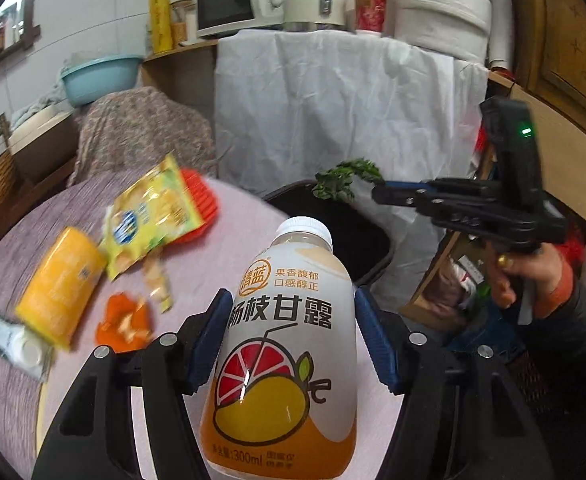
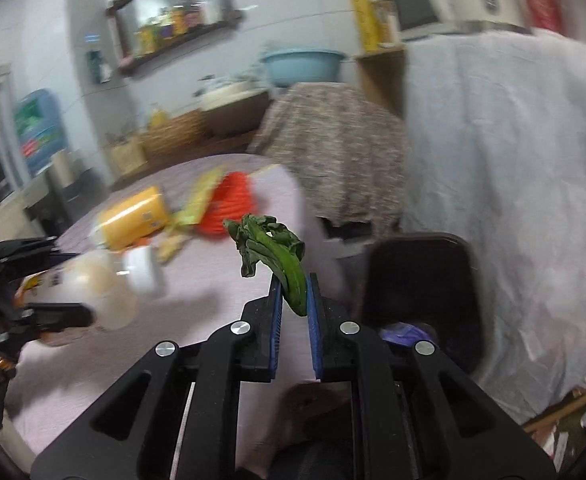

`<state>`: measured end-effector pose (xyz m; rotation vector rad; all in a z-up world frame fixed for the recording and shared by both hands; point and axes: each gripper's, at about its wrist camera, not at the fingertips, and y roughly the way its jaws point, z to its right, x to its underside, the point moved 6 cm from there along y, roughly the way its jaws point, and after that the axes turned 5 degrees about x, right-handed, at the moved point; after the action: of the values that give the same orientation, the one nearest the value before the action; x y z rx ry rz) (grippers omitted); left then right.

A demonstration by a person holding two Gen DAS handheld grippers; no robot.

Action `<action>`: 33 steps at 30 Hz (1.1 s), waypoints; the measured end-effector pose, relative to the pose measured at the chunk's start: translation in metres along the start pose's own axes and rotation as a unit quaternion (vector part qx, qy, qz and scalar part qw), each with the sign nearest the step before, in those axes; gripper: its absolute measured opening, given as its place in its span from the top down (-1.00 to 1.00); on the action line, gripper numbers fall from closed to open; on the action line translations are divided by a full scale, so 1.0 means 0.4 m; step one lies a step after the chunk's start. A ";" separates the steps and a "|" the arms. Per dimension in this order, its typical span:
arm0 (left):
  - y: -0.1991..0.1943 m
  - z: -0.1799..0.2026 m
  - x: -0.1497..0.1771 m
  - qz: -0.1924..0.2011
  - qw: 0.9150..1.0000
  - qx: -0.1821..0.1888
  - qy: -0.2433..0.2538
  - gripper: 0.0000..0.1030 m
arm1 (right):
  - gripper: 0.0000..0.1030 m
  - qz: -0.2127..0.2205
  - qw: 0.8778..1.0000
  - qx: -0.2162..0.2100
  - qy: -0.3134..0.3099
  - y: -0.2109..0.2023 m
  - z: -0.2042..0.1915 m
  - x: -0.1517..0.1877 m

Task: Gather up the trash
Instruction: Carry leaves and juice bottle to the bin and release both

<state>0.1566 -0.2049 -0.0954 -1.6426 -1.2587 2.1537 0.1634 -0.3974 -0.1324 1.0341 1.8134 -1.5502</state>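
Note:
My left gripper (image 1: pixel 289 336) is shut on a juice bottle (image 1: pixel 289 344) with a white cap and a fruit label, held above the table edge. It also shows in the right wrist view (image 2: pixel 105 284). My right gripper (image 2: pixel 293 296) is shut on a wilted green vegetable leaf (image 2: pixel 277 252), held over the near rim of the black trash bin (image 2: pixel 421 288). In the left wrist view the right gripper (image 1: pixel 381 192) holds the leaf (image 1: pixel 345 180) above the bin (image 1: pixel 357 232), which stands beside the table.
On the pink tablecloth (image 1: pixel 9 248) lie a yellow can (image 1: pixel 61 284), a yellow snack bag (image 1: pixel 153 216), an orange-red brush-like item (image 1: pixel 201 200), orange peel (image 1: pixel 125 320) and a white wrapper (image 1: pixel 13 344). A white-draped cabinet (image 1: pixel 333 112) stands behind the bin.

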 end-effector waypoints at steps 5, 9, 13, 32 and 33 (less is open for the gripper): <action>0.088 0.049 -0.081 -0.002 1.000 0.024 0.003 -0.21 | 0.75 -0.039 0.996 0.071 0.025 0.094 0.146 0.035; 0.156 0.062 -0.143 0.003 0.999 0.030 -0.014 -0.21 | 0.75 -0.091 0.989 0.105 0.055 0.211 0.241 0.092; 0.224 0.076 -0.191 -0.003 0.999 0.029 -0.021 -0.21 | 0.75 -0.128 0.982 0.114 0.074 0.305 0.291 0.136; 0.498 0.132 -0.278 -0.069 0.995 0.014 -0.064 -0.21 | -0.35 -0.101 0.969 0.184 0.133 0.264 0.388 0.224; 0.521 0.137 -0.277 -0.079 0.994 0.014 -0.072 -0.21 | -0.36 -0.095 0.967 0.193 0.136 0.242 0.398 0.225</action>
<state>0.2255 -0.4292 -0.1564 -1.3482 -1.3414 2.2146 0.1795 -0.5296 -0.2907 1.3383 1.8768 -2.0204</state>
